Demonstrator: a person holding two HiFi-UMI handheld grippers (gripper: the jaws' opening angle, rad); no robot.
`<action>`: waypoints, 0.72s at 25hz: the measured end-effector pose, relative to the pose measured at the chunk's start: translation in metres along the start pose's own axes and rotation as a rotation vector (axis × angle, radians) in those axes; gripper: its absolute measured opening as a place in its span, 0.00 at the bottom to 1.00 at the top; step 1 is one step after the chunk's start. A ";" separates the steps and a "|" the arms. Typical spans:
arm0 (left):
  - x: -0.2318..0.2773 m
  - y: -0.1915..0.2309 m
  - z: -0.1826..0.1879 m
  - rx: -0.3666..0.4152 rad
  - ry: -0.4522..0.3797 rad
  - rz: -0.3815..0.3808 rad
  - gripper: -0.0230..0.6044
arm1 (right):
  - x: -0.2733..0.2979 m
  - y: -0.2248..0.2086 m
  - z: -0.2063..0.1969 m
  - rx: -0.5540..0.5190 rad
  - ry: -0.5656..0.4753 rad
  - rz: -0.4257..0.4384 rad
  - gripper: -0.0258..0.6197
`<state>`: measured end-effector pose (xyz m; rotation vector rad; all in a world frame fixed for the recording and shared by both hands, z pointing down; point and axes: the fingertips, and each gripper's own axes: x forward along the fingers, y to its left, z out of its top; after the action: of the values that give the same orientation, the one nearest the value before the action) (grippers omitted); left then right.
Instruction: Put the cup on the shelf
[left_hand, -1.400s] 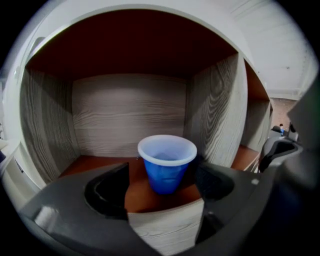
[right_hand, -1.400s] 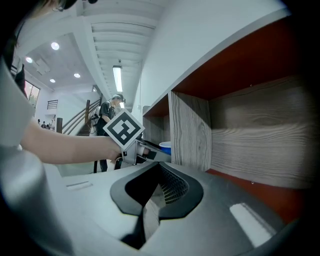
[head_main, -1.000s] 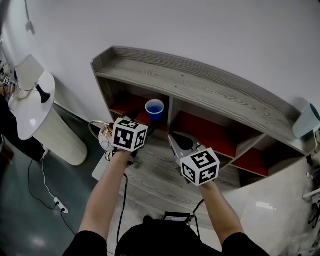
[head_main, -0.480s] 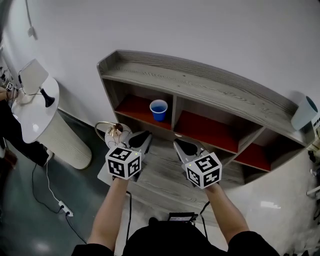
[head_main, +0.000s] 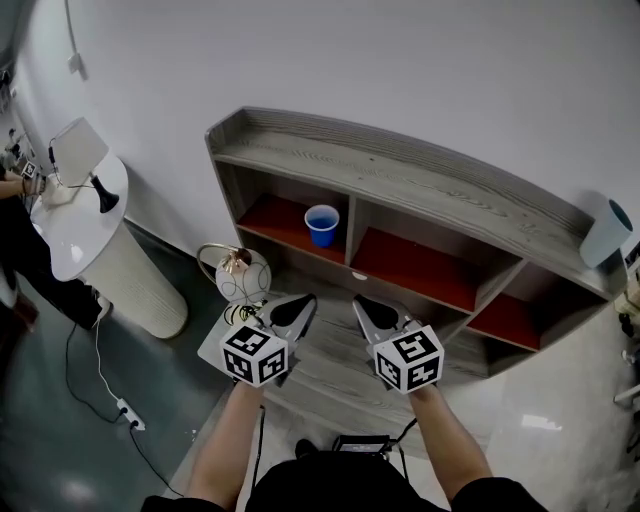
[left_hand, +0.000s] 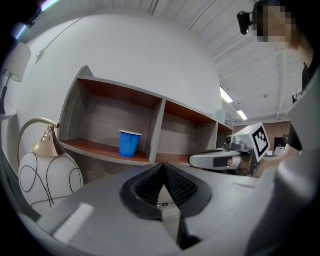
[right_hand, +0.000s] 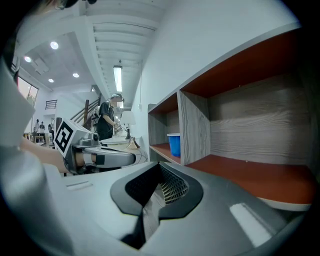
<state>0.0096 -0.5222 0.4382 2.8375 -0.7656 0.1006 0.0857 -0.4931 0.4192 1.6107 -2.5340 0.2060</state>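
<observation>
**Left tool** and **right tool**: smooth grey moulded shells with ribbed black pads. Each is pressed together on nothing, and they sit side by side above a grey wood-grain counter. Ahead of the left tool and well apart from it, a blue tapered cup stands upright on the red floor of the left compartment of the shelf. A white globe lamp with wire loops sits to the left of the left tool.

No words, numbers or brand names can be read anywhere. The only printed signs are black-and-white square patterns on the marker cube behind the left hand-held gripper and on its twin behind the right hand-held gripper. They carry no letters.
</observation>
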 end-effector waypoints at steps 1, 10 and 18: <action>-0.001 -0.004 -0.002 -0.004 -0.004 -0.005 0.04 | -0.002 -0.001 -0.001 0.004 -0.001 0.000 0.06; -0.022 -0.032 -0.032 -0.061 -0.003 -0.018 0.04 | -0.016 0.006 -0.020 0.038 0.001 0.013 0.06; -0.056 -0.044 -0.024 -0.056 -0.052 -0.063 0.04 | -0.039 0.029 -0.025 0.046 -0.021 -0.032 0.06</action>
<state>-0.0171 -0.4522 0.4470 2.8178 -0.6771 -0.0038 0.0770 -0.4412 0.4352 1.6771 -2.5349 0.2475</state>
